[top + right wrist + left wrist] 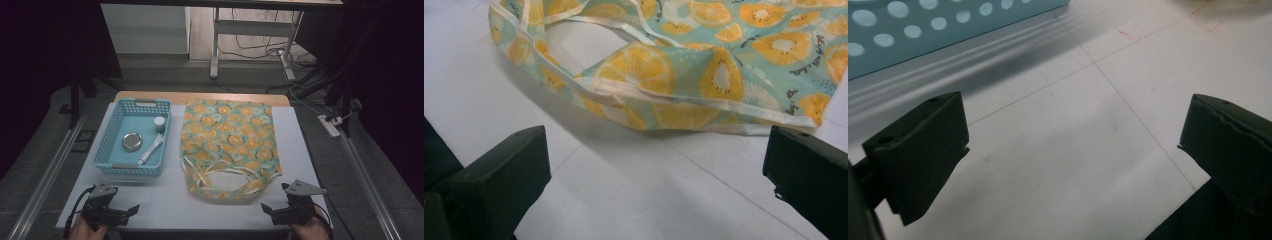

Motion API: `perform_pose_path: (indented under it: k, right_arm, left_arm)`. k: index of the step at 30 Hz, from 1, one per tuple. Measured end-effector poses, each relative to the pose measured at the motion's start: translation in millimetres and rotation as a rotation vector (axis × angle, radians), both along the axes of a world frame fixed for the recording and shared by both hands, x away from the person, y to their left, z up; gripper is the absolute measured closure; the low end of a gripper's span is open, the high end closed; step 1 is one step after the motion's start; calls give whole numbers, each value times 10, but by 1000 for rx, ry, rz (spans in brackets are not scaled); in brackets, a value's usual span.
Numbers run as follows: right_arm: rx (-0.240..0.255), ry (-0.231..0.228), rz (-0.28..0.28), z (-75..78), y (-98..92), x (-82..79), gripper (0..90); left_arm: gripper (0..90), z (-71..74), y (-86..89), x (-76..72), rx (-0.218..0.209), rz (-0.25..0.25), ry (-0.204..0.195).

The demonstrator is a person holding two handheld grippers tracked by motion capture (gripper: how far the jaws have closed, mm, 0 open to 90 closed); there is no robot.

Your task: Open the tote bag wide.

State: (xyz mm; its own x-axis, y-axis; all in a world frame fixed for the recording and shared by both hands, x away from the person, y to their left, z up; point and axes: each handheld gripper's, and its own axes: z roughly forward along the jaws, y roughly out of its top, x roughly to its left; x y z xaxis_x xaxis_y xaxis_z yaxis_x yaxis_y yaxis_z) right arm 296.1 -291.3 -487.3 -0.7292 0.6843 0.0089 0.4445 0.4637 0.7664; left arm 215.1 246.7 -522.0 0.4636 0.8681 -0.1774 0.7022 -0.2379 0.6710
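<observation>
So the fruit-print bag point(227, 145) is lying flat on the white surface point(165, 200), its handle end sitting just ahead of the right hand-held gripper point(266, 208), near it but not touching. That gripper is resting at the near edge with its jaws spread wide, gripping nothing. The left hand-held gripper point(134, 208) is sitting well off to the bag's other side, jaws also gaping and empty, right in front of the blue basket point(107, 137). Inside the basket a round tin point(132, 141), a tube point(150, 149) and a small jar point(159, 123) are lying.
</observation>
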Motion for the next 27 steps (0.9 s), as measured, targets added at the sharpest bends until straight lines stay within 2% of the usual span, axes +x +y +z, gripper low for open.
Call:
perform_pose_path:
  k: [7, 10, 14, 17, 22, 27]
  right_arm:
    - [-9, 9, 18, 21, 62, 34, 0]
    - [-1, 13, 23, 33, 85, 48, 0]
    - [17, 5, 30, 82, 133, 87, 0]
    - [0, 0, 32, 107, 158, 108, 0]
    - [-5, 7, 31, 156, 193, 166, 0]
    - [-37, 22, 16, 220, 278, 291, 0]
  left_arm:
    - [0, -13, -22, 34, 8, -12, 17]
    - [0, -19, -33, 47, 14, -20, 28]
    - [0, -26, -19, 56, 0, -23, 38]
    - [1, -31, -11, 64, -10, -28, 46]
    - [1, -27, -41, 53, 13, -42, 37]
    - [0, -27, -48, 47, 18, -41, 32]
